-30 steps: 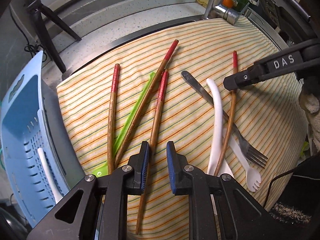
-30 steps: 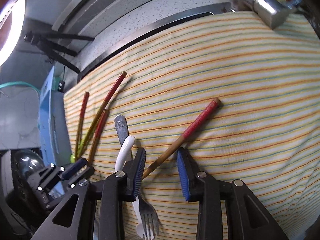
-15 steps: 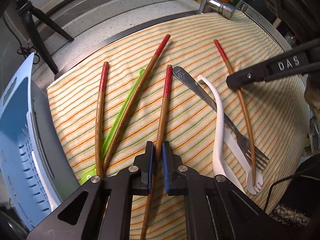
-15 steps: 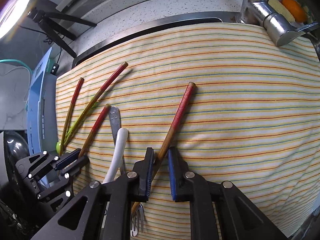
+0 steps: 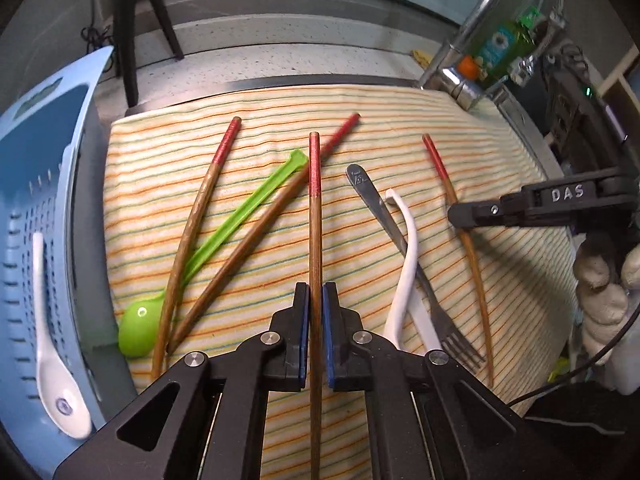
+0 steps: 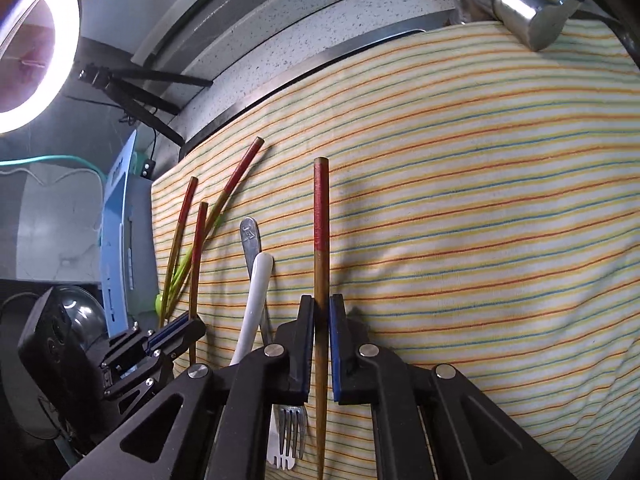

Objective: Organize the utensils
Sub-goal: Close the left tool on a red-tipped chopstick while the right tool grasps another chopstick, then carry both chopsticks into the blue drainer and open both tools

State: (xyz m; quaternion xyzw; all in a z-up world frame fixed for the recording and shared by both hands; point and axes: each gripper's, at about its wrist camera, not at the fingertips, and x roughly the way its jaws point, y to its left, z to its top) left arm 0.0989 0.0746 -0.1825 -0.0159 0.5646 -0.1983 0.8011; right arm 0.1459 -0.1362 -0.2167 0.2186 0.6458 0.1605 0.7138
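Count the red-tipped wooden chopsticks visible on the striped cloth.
4. One is clamped in the left tool; one is in the right tool; two lie loose at left, crossing the green spoon.

Woven striped cloth [image 5: 500,280], matt. Wooden chopsticks [image 5: 315,240] with red-painted ends. Dull metal fork [image 5: 384,220]. Glossy green plastic spoon [image 5: 138,330], glossy white spoon [image 5: 60,392], matt blue plastic basket [image 5: 24,220], polished chrome faucet [image 6: 520,12].
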